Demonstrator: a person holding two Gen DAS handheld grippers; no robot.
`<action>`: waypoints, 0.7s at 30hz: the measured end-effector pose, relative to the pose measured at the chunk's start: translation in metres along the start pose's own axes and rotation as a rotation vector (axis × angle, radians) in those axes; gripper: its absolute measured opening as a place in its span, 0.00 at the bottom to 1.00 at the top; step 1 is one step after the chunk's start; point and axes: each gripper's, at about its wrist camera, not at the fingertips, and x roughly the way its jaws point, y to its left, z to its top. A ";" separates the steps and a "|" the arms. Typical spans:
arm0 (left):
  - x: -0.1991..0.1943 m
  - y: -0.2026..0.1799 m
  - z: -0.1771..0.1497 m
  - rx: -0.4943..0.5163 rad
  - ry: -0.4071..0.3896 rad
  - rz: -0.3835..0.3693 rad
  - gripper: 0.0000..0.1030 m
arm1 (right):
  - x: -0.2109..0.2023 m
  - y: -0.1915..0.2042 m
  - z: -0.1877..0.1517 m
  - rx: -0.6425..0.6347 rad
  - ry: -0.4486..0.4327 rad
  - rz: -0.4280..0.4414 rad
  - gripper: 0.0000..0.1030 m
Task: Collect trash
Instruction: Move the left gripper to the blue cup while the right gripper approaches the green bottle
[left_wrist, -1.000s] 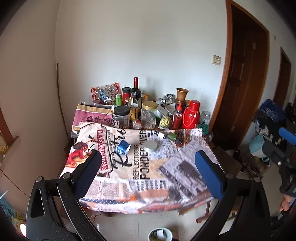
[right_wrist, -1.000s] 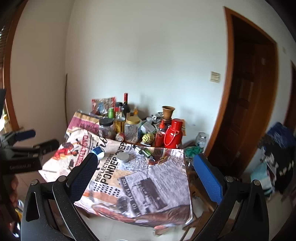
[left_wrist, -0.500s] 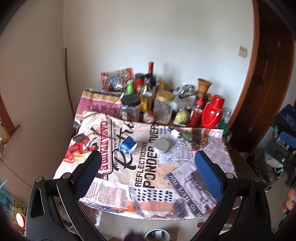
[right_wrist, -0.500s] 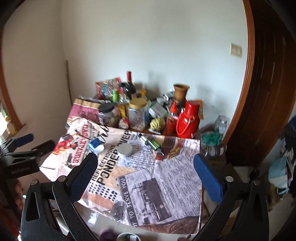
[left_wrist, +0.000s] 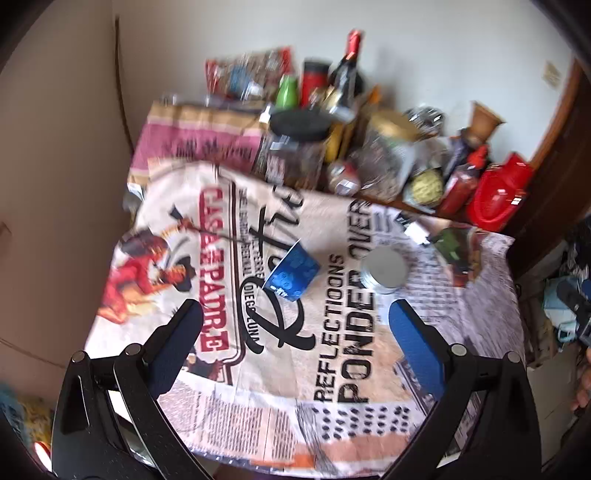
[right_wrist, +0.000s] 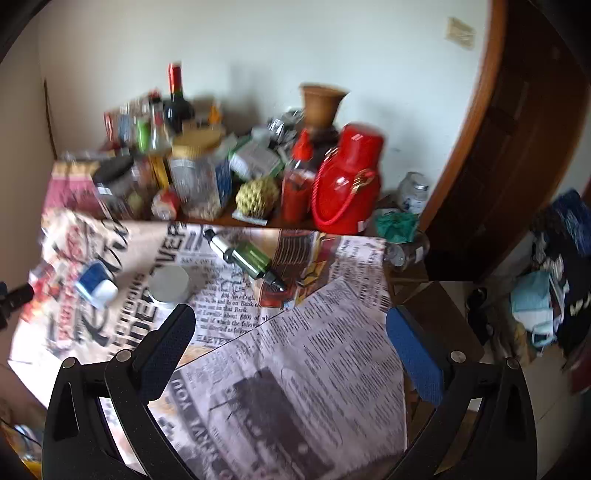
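From my left wrist camera the bottles and jars beyond the tongs smear with motion blur, so I cannot read 1 label. Through my right wrist camera the same back row is equally soft. The tablecloth runs under the tongs and off the bottom edge. The heap of bags right of the tongs is cut by the lens rim.

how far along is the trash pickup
Nothing looks collected. Neither gripper holds anything: the left gripper and right gripper both hover open above the tablecloth. Left to pick up: the blue cup on its side, the round lid and the green bottle.
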 end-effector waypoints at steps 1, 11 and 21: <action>0.012 0.004 0.001 -0.017 0.023 -0.004 0.98 | 0.011 0.003 0.002 -0.016 0.016 0.001 0.98; 0.112 0.021 0.011 -0.138 0.169 -0.009 0.98 | 0.126 0.036 0.033 -0.153 0.145 0.089 0.74; 0.157 0.031 0.025 -0.288 0.241 -0.098 0.98 | 0.199 0.052 0.048 -0.260 0.283 0.113 0.57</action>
